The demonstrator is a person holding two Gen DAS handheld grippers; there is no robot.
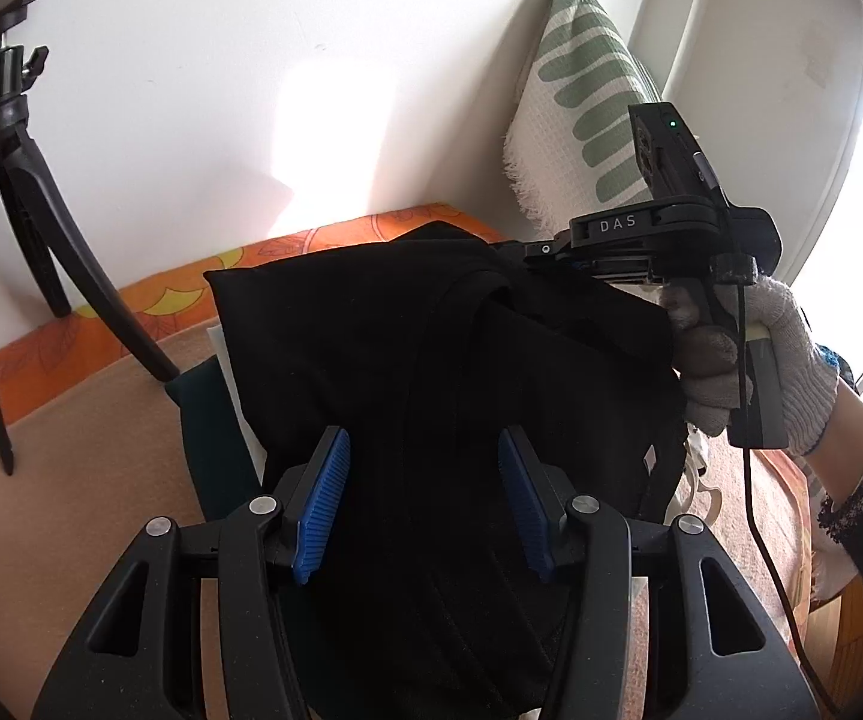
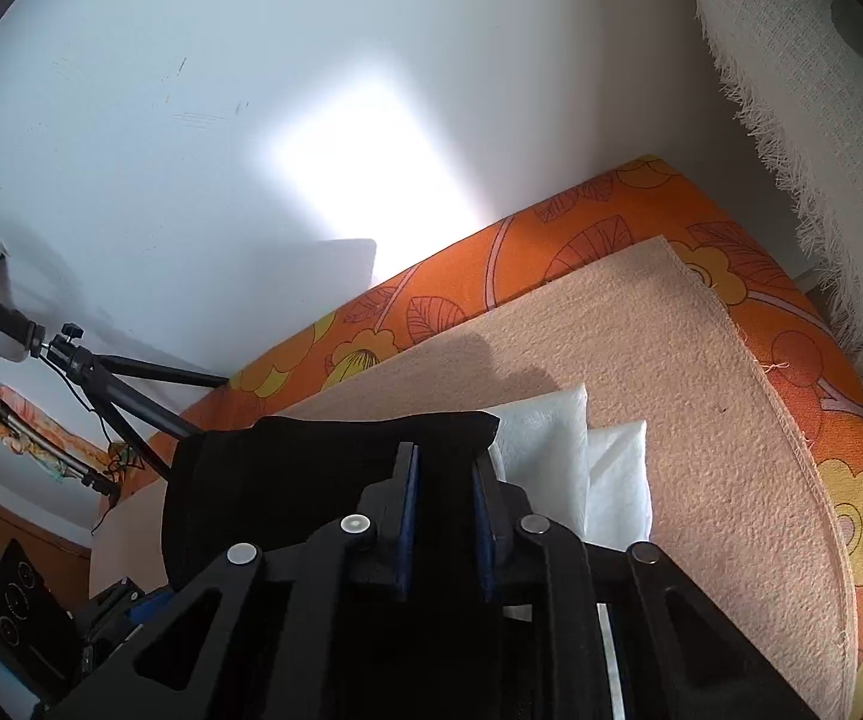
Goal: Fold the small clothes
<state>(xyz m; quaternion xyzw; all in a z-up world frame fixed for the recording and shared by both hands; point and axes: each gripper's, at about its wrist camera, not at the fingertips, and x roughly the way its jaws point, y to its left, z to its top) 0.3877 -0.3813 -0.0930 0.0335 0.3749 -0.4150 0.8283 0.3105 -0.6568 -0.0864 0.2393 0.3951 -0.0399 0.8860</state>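
The black soft knit garment (image 1: 431,330) hangs bunched between our two tools, lifted above a peach textured mat (image 2: 701,420) that lies on an orange flower-printed bedcover (image 2: 551,258). Part of it drapes down over a folded white cloth (image 2: 551,438) and a dark teal folded piece (image 1: 209,420) lying on the mat.

Our right gripper (image 2: 443,480) has its blue pads drawn close together on an upper edge of the black fabric, so we read it as clamped on the garment. Our left gripper (image 1: 425,498) stands with its blue pads (image 1: 323,504) wide apart; black cloth lies between them, but the jaws are not pinching it.

We judge the risks as follows. With one grip only, the weight of the garment hangs from a small pinch, and a quick pull could slide the edge free and drop it in a heap. Because the cloth is all black, its layers are hard to tell apart; if our left jaws close here they may take several layers or a mid-panel fold instead of an edge, giving a crooked fold. The trailing part could also drag the white cloth out of place. The black tripod (image 1: 17,240) stands near on the left, and a wide sweep might knock it.
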